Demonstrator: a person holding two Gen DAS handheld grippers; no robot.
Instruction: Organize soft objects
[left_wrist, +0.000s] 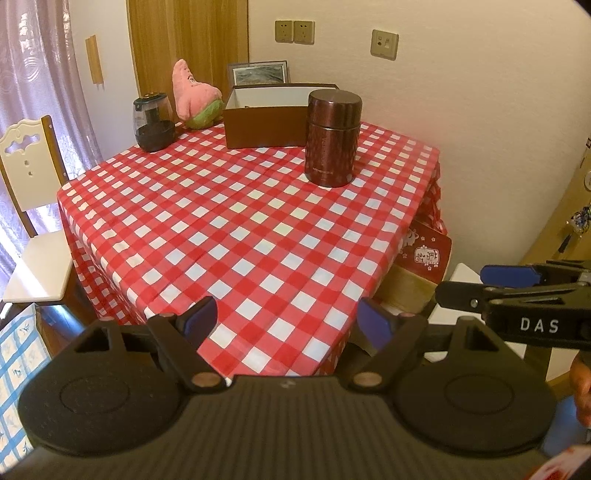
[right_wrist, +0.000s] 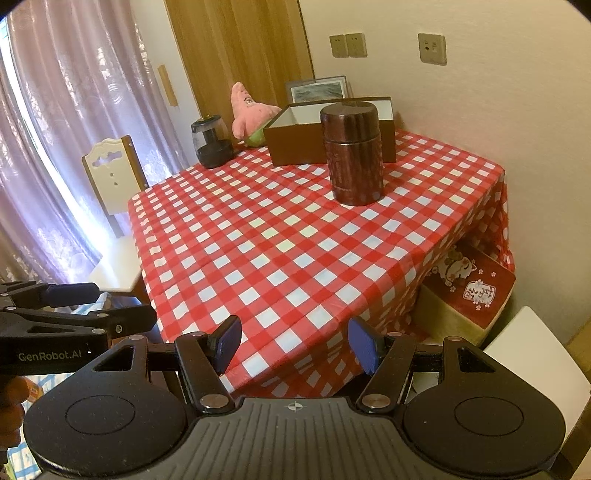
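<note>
Red-and-white checked tablecloth (left_wrist: 229, 229). Pink starfish plush (left_wrist: 194, 96), green shorts, upper left. Brown open box (left_wrist: 264, 125), white inside. Dark maroon patterned canister (left_wrist: 331, 138). Blue gripper pads (left_wrist: 375, 325). Lilac curtain (right_wrist: 74, 122) at left.

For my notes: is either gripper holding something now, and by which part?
Nothing is held. The left gripper and the right gripper are both open, empty, above the near table edge.

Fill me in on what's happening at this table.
A person holds two grippers at the near edge of the checkered table, both open and empty. The left gripper and right gripper point toward the far end, where the pink plush toy sits beside an open brown box. Nothing has been picked up yet.
</note>
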